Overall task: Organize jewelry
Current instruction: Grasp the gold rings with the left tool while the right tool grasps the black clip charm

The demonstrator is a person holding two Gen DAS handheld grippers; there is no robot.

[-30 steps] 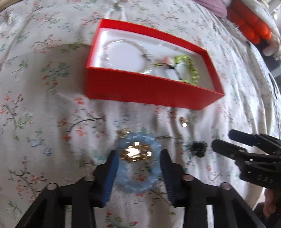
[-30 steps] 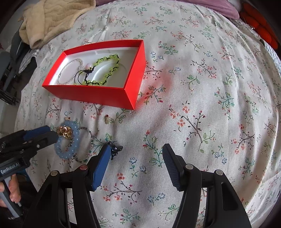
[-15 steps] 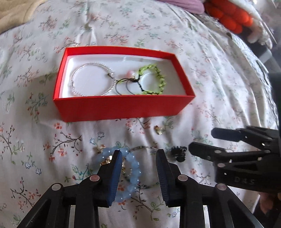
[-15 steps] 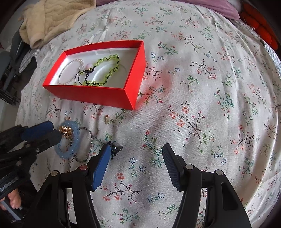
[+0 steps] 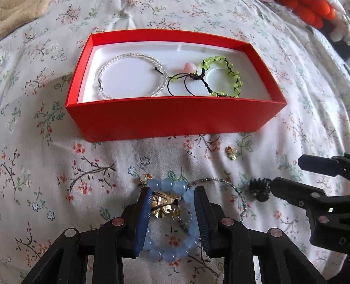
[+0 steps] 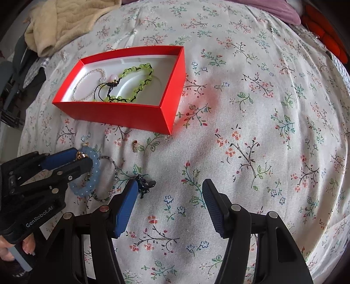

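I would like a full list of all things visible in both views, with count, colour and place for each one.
box: 1, red with white inside, on the bedspread
clear bracelet: 1, clear beads, in the box, left part
green bracelet: 1, lime beads on black cord, in the box, right part
blue bracelet: 1, pale blue, on the bedspread, between the left tongs' fingers
gold brooch: 1, gold, inside the blue bracelet
thin bracelet: 1, dark small beads, beside the blue one
black clip: 1, black, near the right tongs
gold charm: 1, gold, in front of the box
bedspread: 1, white, floral
blanket: 1, beige, far left
left tongs: around the blue bracelet
right tongs: open, empty
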